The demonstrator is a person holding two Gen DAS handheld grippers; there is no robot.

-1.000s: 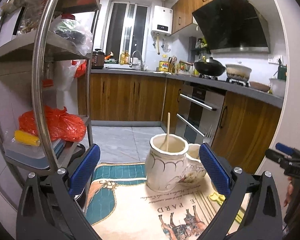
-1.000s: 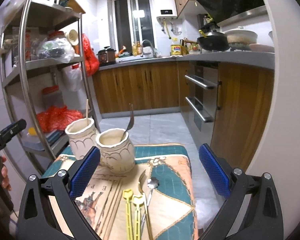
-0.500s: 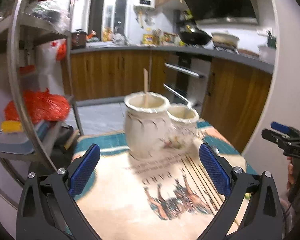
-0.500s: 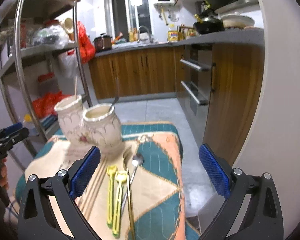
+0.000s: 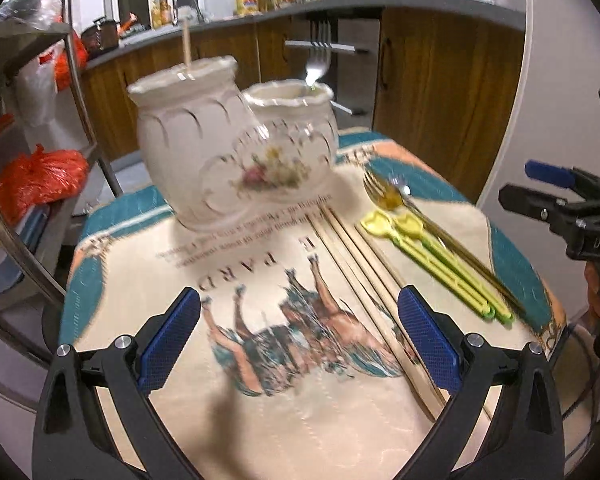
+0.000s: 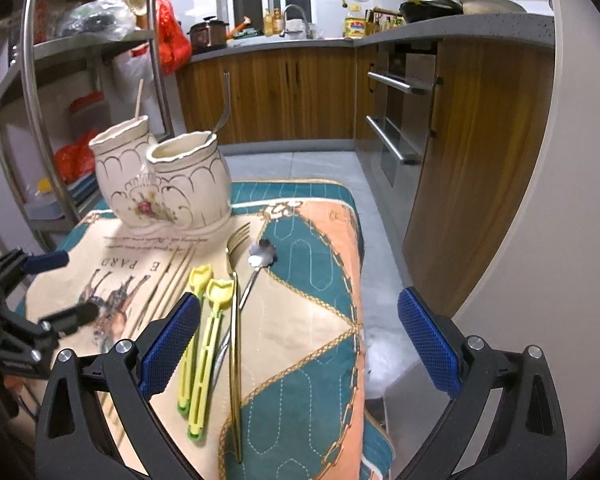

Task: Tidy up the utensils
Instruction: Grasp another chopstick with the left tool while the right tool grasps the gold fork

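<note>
The left gripper point(image 5: 299, 340) has its jaws spread wide with nothing between them, hovering over the horse print on the cloth point(image 5: 260, 380) that covers the worktop; the right gripper point(image 6: 299, 340) is likewise wide open and empty, held above the near right part of the same cloth, its left pad close over the yellow utensils point(image 6: 204, 344).

Just beyond the right gripper lie the loose pieces, side by side and pointing toward the holders: the two yellow utensils, a gold fork point(image 6: 235, 320), and a small silver spoon point(image 6: 256, 268) with its bowl near the fork's tines; to their left a bundle of wooden chopsticks point(image 5: 364, 280) runs along the cloth under the left gripper's right pad.

At the far end stand two cream ceramic holders, touching; the left holder point(image 6: 118, 168) has one wooden stick in it, the right holder point(image 6: 188, 184) a metal utensil.

By my reading this is the approach before a pick; nothing is gripped yet. The next move calls for lowering one gripper onto a single handle, closing across its narrow width, and keeping neighbours undisturbed; the pieces lie close together, so two could come up at once.
</note>
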